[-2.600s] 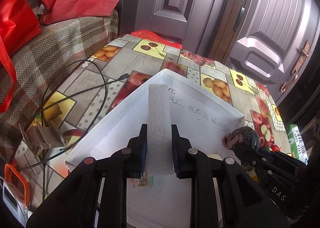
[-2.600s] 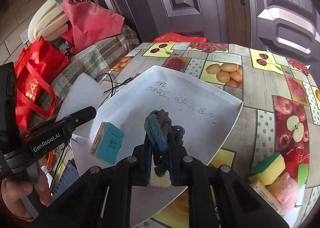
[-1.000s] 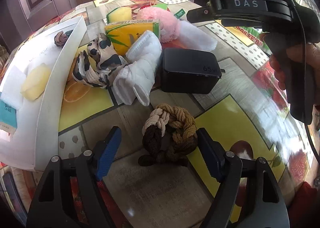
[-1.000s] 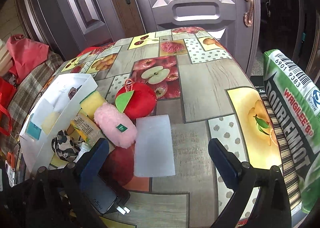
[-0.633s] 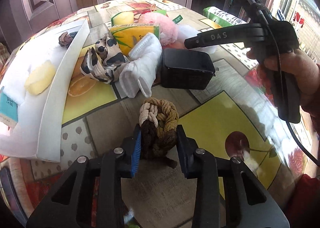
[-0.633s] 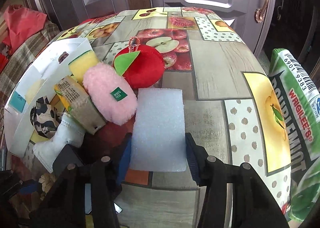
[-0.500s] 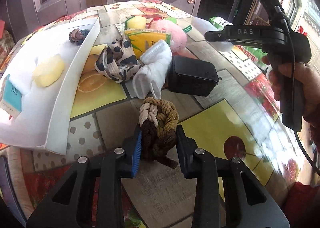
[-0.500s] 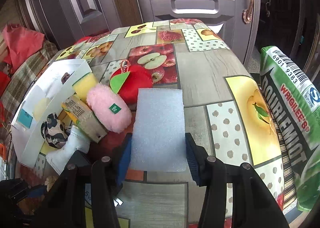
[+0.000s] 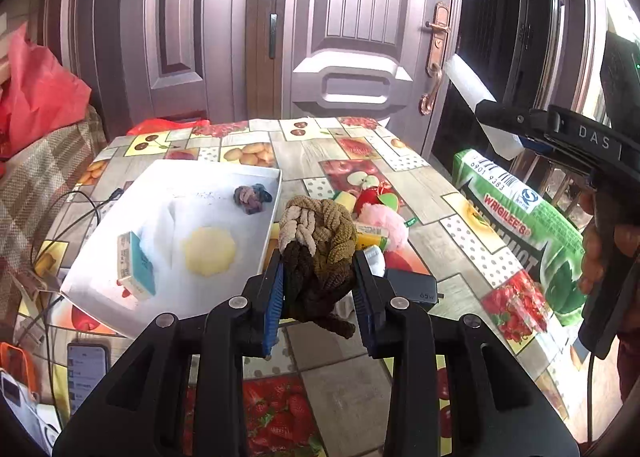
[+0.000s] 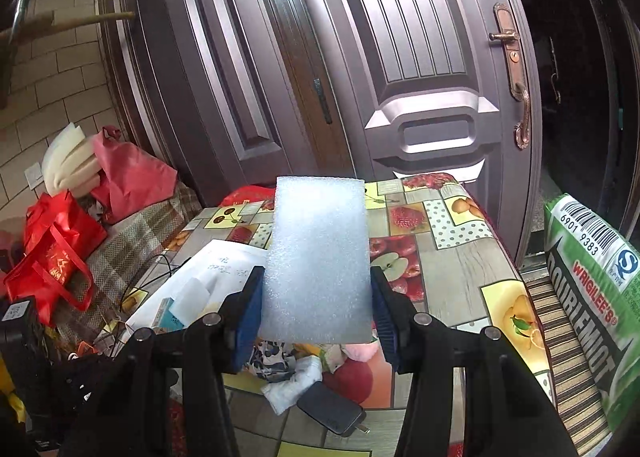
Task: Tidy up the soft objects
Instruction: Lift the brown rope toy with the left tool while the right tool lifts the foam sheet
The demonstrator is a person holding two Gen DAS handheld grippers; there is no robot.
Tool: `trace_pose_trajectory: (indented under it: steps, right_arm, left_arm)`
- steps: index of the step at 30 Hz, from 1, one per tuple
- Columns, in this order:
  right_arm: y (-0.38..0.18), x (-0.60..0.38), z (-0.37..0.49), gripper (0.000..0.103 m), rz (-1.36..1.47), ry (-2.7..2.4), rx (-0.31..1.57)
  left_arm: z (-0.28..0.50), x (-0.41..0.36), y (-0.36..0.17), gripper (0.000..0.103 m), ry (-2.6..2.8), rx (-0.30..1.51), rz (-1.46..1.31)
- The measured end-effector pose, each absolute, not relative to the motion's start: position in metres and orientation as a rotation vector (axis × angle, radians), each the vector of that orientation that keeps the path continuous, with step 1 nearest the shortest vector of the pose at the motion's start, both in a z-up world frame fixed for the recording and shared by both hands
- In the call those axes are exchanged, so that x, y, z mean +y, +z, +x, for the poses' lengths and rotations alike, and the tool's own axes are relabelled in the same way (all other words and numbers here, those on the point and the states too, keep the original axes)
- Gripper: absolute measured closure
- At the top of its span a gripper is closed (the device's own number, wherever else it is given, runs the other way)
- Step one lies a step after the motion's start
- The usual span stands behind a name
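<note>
Aloft, the left gripper (image 9: pixel 318 289) has its jaws clamped on a braided brown scrunchie (image 9: pixel 316 253), the right gripper (image 10: pixel 318 313) on a white foam sheet (image 10: pixel 318 261), above the desk (image 9: pixel 404 173) beside the white tray (image 9: pixel 168 293).

I take the table (image 9: pixel 416 177), with its fruit-patterned cloth, as my landmark. Behind its far edge I see a purple-brown panelled door (image 9: pixel 352 37) with a copper handle (image 9: pixel 434 57). Off the table's right edge stands a green Wrigley's-printed bag (image 9: pixel 532 225). On the table near its front lies a black charger (image 9: pixel 412 287) marked 65W, and at the front left corner a phone (image 9: pixel 86 373) lies face up. A black cable (image 9: pixel 72 197) loops over the left side. Left of the table I see red bags (image 10: pixel 52 257) on a plaid-covered seat (image 10: pixel 132 241).
</note>
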State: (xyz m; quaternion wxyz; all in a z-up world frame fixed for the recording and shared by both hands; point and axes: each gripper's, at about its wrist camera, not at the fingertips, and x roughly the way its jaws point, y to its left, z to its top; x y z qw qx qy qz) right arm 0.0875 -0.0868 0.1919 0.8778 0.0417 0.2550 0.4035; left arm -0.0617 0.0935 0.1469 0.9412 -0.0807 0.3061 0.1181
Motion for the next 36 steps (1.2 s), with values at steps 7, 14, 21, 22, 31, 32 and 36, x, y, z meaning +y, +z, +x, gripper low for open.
trace_pose_trajectory:
  steps: [7,14,21,22,31,32,36]
  right_arm:
    - [0.192,-0.08,0.078,0.053,0.074,0.886,0.527]
    - [0.196,-0.082,0.074,0.053,0.073,0.9,0.523]
    - [0.198,-0.077,0.068,0.053,0.061,0.919,0.519]
    - [0.198,-0.076,0.067,0.053,0.06,0.922,0.518]
    - [0.201,-0.066,0.061,0.053,0.035,0.959,0.519]
    - [0.201,-0.064,0.06,0.053,0.032,0.962,0.52]
    - [0.201,-0.06,0.059,0.053,0.018,0.973,0.523]
  left_arm:
    - [-0.079,0.111,0.155,0.072,0.298,0.587,-0.214]
    - [-0.084,0.113,0.154,0.072,0.316,0.584,-0.232]
    - [-0.087,0.121,0.154,0.072,0.336,0.581,-0.25]
    - [-0.088,0.122,0.154,0.072,0.34,0.58,-0.252]
    - [-0.094,0.135,0.156,0.072,0.382,0.572,-0.276]
    - [-0.094,0.137,0.156,0.072,0.386,0.57,-0.279]
    - [-0.097,0.143,0.156,0.072,0.395,0.564,-0.29]
